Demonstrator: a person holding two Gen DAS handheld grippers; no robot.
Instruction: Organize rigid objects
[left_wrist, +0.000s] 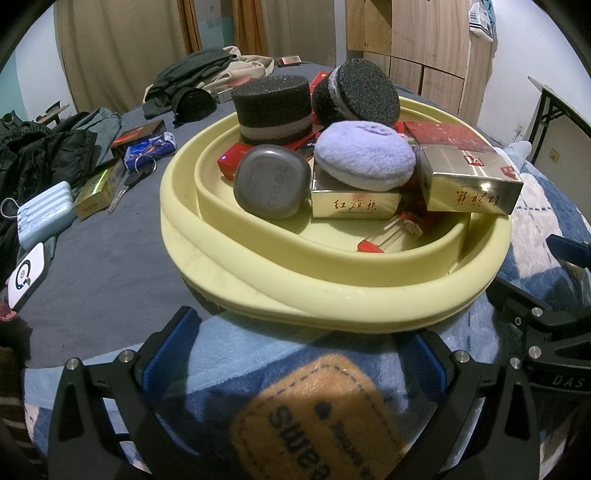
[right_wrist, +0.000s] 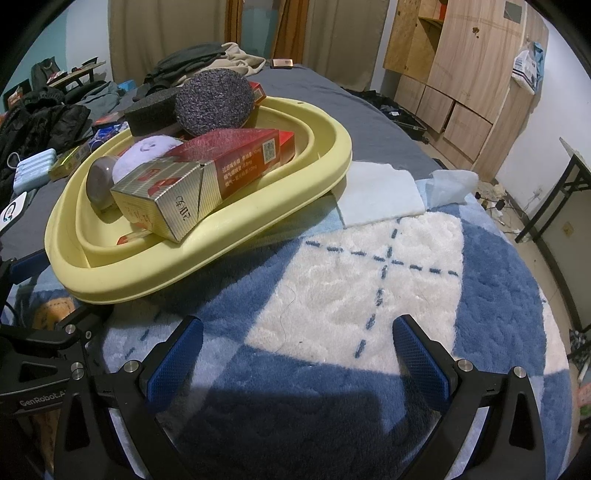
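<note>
A pale yellow basin (left_wrist: 221, 254) sits on the bed and holds two black foam cylinders (left_wrist: 273, 107), a lilac puff (left_wrist: 364, 157), a grey rounded case (left_wrist: 271, 182) and gold and red boxes (left_wrist: 471, 184). My left gripper (left_wrist: 295, 354) is open and empty just in front of the basin rim, over a blue plush blanket. The basin also shows in the right wrist view (right_wrist: 207, 258), at the left. My right gripper (right_wrist: 297, 350) is open and empty over the blue and white blanket, to the right of the basin.
Left of the basin on the grey sheet lie a gold box (left_wrist: 98, 192), a blue pack with keys (left_wrist: 147, 149), a dark box (left_wrist: 140, 134), a pale blue power bank (left_wrist: 44, 214) and a white device (left_wrist: 27, 275). Clothes (left_wrist: 195, 74) are heaped behind. A white folded cloth (right_wrist: 380, 195) lies right of the basin.
</note>
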